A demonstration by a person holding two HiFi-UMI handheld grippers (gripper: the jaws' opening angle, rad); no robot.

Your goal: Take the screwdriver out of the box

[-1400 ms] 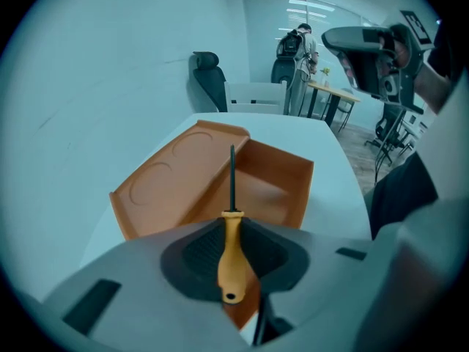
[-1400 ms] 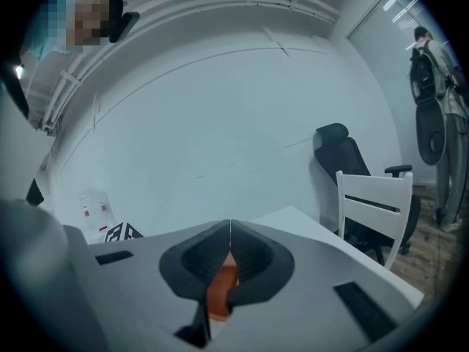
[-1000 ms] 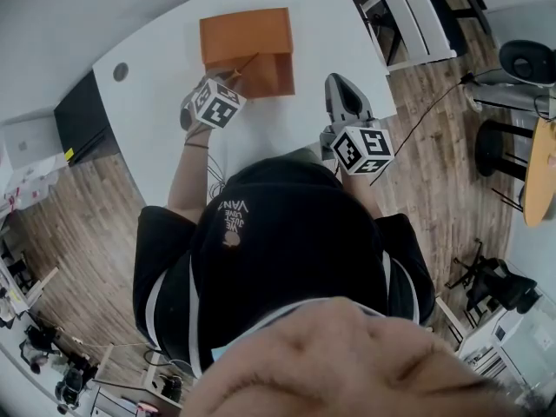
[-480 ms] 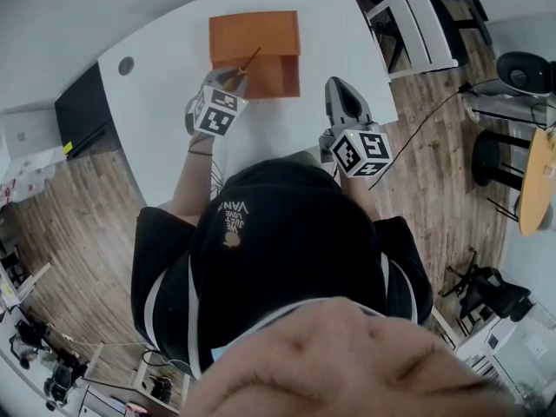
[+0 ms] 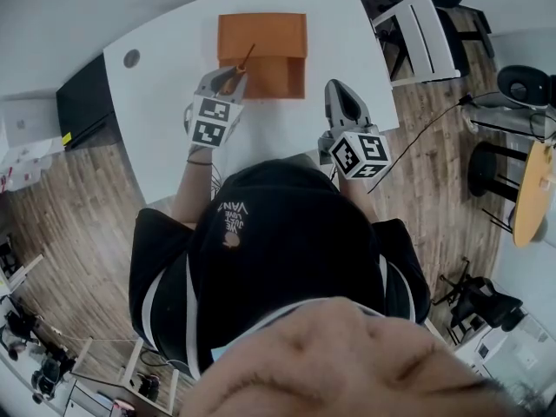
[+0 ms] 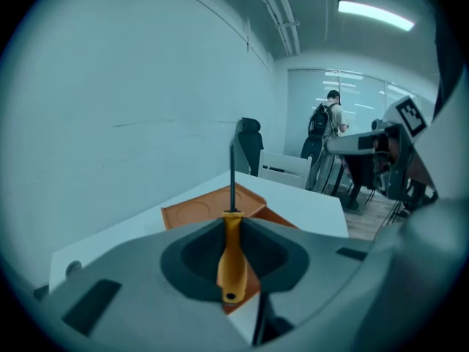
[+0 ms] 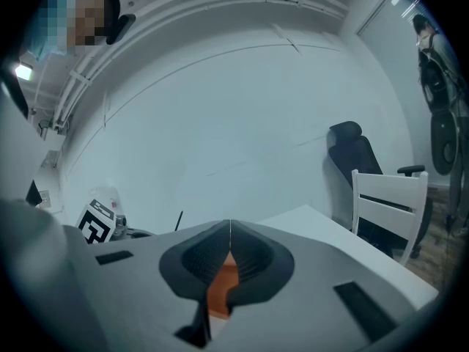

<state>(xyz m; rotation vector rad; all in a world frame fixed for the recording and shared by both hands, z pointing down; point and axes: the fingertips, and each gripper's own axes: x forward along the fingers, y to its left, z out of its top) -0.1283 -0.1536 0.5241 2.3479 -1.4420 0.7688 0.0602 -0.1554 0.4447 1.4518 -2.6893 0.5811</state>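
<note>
The white table (image 5: pixel 165 102) filled the upper middle of the head view, with wooden floor around it and a white chair (image 5: pixel 417 24) off its right corner. An open orange box (image 5: pixel 261 55) sat on the table toward the far side, its flap laid flat behind it.

The left gripper (image 5: pixel 228 80) was at the box's near-left corner. In the left gripper view its jaws pinched the orange handle of the screwdriver (image 6: pixel 231 248), one pad on each side. The handle's butt end pointed back toward the camera. The thin dark shaft ran forward and upward, above the box (image 6: pixel 205 210) and against the pale wall behind. From the head view, the screwdriver (image 5: pixel 243 63) slanted across the box's left part, its tip over the orange surface.

The right gripper (image 5: pixel 339 87) hung just right of the box, over the table and apart from it. In the right gripper view its jaws were pressed together at the tips (image 7: pixel 230 229) with nothing held. Only a strip of the orange box (image 7: pixel 220 292) showed through the gap below them.
</note>
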